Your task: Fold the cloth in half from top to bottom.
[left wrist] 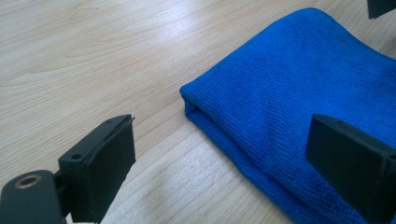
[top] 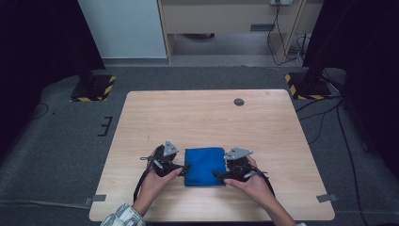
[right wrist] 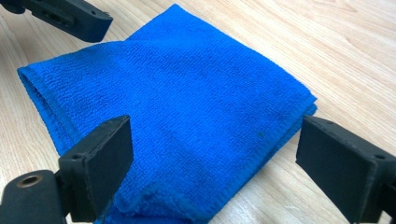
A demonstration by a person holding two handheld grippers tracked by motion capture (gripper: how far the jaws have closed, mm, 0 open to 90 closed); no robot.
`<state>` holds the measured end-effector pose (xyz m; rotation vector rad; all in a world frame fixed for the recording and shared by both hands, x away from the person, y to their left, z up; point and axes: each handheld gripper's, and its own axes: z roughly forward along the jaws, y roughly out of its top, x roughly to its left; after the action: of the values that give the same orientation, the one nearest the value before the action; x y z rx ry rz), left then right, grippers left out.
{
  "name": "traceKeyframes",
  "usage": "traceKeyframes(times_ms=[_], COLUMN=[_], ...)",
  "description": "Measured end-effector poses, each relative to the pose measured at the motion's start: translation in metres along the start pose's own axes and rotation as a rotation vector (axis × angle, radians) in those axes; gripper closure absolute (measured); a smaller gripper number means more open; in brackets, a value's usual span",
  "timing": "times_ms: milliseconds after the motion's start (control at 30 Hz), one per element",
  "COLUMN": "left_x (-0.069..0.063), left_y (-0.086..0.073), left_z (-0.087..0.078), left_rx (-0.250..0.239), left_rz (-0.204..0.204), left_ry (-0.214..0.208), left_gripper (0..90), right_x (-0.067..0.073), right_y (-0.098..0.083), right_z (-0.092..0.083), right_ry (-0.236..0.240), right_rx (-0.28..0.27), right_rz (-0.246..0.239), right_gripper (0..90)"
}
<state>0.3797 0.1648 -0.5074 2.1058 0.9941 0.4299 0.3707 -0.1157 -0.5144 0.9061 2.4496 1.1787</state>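
Blue and soft-looking, a folded microfibre cloth (top: pixel 204 166) lies flat on the near middle of a pale wood-grain table (top: pixel 202 117), roughly square in outline from the high view. In the left gripper view the cloth (left wrist: pixel 299 116) shows a doubled edge with a small open fold at its corner, and its far side runs out of the picture at the right. In the right gripper view the cloth (right wrist: pixel 173 112) shows a stitched hem along its left edge and a rumpled near corner that passes behind the lower jaw. The left gripper (top: pixel 165 160) sits just beside the cloth's left edge, held by the person's left hand (top: pixel 153 183); its jaws stand wide apart, one over bare wood and the other over the cloth, grasping nothing. The right gripper (top: pixel 236 165) sits at the cloth's right edge in the right hand (top: pixel 256 184); its jaws are likewise spread, straddling the near corner of the cloth without closing on it. A dark piece of the other gripper is cut off at the top left of the right gripper view. Farther off, a small round grey disc (top: pixel 239 101) is set in the table's far side. Beyond the table, grey carpet, two stand bases with yellow and black striped edges (top: pixel 94 87), and trailing cables are seen; the sides are too dark to make out.
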Motion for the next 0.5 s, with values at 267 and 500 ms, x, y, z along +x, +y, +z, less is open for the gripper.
traceKeyframes(times_ms=[267,500], left_x=[0.006,0.019], left_y=[-0.002,-0.005], left_z=[-0.003,-0.008], left_rx=[0.004,0.001], left_rz=[-0.002,-0.011], left_ry=[0.011,0.036], left_gripper=[7.5,7.6], right_x=[-0.007,-0.028], right_y=[-0.004,-0.010], right_z=[-0.010,-0.022], right_ry=[-0.009,-0.066], right_rx=[-0.006,-0.012], right_rz=[-0.009,0.037], right_gripper=[9.1,9.0])
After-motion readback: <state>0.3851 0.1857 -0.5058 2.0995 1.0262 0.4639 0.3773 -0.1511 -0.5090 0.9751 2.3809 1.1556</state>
